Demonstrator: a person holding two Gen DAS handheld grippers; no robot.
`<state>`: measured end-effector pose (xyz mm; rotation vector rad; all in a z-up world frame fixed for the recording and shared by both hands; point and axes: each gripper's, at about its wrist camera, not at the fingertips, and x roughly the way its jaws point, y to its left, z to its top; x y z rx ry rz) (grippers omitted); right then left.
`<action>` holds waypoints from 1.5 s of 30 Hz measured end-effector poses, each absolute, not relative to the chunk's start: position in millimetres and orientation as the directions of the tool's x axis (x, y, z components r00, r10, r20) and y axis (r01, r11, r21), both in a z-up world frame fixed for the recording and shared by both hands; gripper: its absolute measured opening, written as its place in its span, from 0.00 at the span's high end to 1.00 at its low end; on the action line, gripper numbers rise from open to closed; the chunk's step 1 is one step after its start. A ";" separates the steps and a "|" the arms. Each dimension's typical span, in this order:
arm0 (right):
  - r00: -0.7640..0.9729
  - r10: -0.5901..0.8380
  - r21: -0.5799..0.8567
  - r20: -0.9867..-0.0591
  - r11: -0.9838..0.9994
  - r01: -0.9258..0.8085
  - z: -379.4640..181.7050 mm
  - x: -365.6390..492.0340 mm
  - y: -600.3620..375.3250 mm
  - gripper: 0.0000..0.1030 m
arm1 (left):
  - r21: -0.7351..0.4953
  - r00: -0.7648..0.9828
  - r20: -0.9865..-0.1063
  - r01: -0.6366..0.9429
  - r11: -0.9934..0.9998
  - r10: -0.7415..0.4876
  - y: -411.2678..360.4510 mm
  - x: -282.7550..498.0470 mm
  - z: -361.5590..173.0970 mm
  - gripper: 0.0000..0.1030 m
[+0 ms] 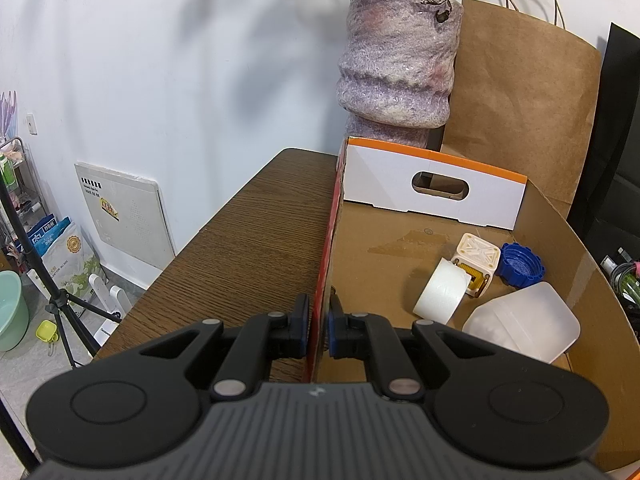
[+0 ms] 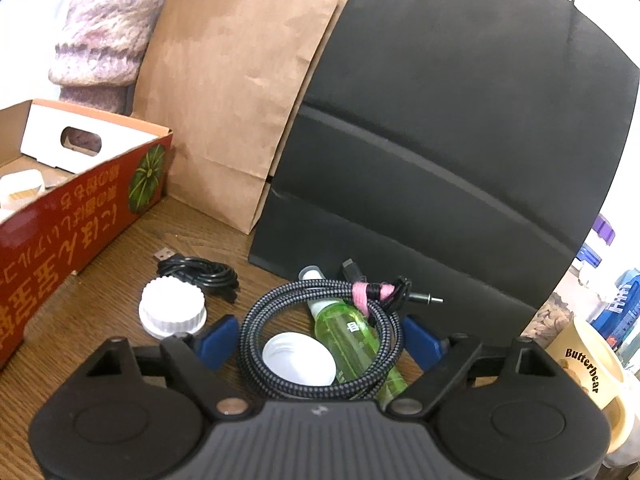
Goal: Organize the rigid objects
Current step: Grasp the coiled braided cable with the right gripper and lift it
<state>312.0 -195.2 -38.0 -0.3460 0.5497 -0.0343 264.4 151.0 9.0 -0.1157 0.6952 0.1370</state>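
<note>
Two claws share the work: the left claw (image 1: 319,320) is clenched on the cardboard box (image 1: 325,256) wall, steadying it. The right claw (image 2: 320,338), released, brackets the coiled braided cable (image 2: 280,304) on the bench (image 2: 120,344); it should single out one rigid item, perhaps the white cap (image 2: 173,309).

My left wrist camera sits low and close over the cardboard box (image 1: 440,248), facing along its left wall toward the white room wall. My right wrist camera looks down closely at the wooden table (image 2: 120,280) beside that box, facing the paper bag (image 2: 236,92). Both views share box, bag and purple vase (image 1: 396,56).
</note>
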 end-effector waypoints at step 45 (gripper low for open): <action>0.892 0.304 -0.164 -0.336 0.913 -0.373 48.5 259.7 -86.9 0.15 | -0.060 0.760 -0.644 -0.164 0.985 0.087 150.9 264.0 8.9 0.91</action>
